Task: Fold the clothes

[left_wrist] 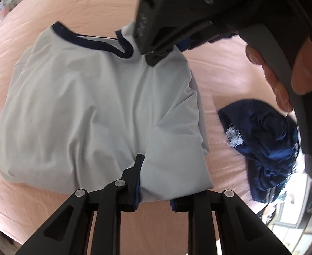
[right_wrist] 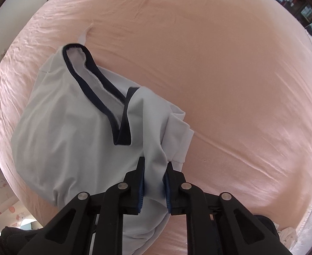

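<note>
Mid-fold — both tongs gripping the pale shirt [left_wrist: 88,97] on the bed [right_wrist: 230,63]

Left tongs [left_wrist: 153,182] pinch the near edge; right tongs [right_wrist: 153,182] clamp bunched cloth by the collar [right_wrist: 96,89]; next, likely carry both over together — evenly.

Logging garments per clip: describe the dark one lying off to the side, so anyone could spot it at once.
Start from the pink bedsheet that fills the left wrist view. The pale grey shirt with the navy neckband lies mid-sheet; to its right, apart from it, sits a crumpled navy garment. It alone is dark, bunched rather than flat, with a frayed white patch, and held by neither gripper.
</note>
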Motion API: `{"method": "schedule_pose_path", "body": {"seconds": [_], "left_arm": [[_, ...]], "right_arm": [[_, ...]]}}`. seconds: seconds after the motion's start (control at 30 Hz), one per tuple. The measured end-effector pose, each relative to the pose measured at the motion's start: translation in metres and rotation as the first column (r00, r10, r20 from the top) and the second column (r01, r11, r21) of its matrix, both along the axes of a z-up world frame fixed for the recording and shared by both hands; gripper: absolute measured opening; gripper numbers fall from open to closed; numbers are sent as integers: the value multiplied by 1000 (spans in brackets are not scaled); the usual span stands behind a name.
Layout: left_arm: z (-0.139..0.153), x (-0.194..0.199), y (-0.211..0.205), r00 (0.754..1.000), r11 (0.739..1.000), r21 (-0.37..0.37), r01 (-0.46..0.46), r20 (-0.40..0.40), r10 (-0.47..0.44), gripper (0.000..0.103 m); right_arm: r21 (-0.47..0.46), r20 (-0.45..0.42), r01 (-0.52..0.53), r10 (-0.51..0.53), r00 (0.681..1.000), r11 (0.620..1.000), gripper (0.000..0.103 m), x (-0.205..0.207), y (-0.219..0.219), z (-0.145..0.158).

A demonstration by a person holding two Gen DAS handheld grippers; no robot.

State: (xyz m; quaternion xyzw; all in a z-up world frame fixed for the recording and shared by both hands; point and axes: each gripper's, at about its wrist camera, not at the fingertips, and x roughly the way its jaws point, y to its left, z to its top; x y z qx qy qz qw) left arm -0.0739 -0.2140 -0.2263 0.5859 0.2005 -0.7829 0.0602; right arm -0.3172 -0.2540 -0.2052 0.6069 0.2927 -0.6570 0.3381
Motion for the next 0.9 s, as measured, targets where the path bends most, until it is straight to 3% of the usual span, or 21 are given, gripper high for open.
{"method": "schedule_pose_path", "body": {"seconds": [0.03,0.07,0.13,0.2,0.3,0.47,0.53,0.73,0.83,0.9], "left_arm": [[6,0,5,1000,1000,13,-17,-8,17,15],[11,-40,-18,999,999,31,-34,-15,35,15],[13,-26,-13,995,992,91,-86,-32,89,15],[16,-14,-36,990,982,139,-128,-45,135,15],[34,0,-39,981,972,165,-170,-70,183,15],[33,8,-65,966,960,181,-215,-107,236,15],[28,13,-72,959,955,187,-232,-119,256,14],[6,18,-90,936,929,197,-314,-98,338,14],[15,34,-107,923,914,206,-350,-94,374,14],[15,39,-110,914,906,198,-374,-88,396,14]], "right_arm": [[-1,-4,4,-4,1000,1000,12,2,-2,3],[-1,-6,7,-7,1000,1000,12,5,-5,6],[-2,-12,6,-6,1000,1000,11,10,-11,13],[-9,-18,6,-6,1000,1000,11,15,-15,20],[-16,-36,-9,8,999,1000,11,18,-31,34],[-31,-61,-47,46,997,998,11,31,-41,51],[-42,-74,-60,57,996,997,11,62,16,72],[-59,-78,-127,122,989,990,11,91,-22,82],[-66,-100,-164,157,982,984,11,129,-39,95],[-78,-97,-171,164,982,982,11,132,-46,101]]}}
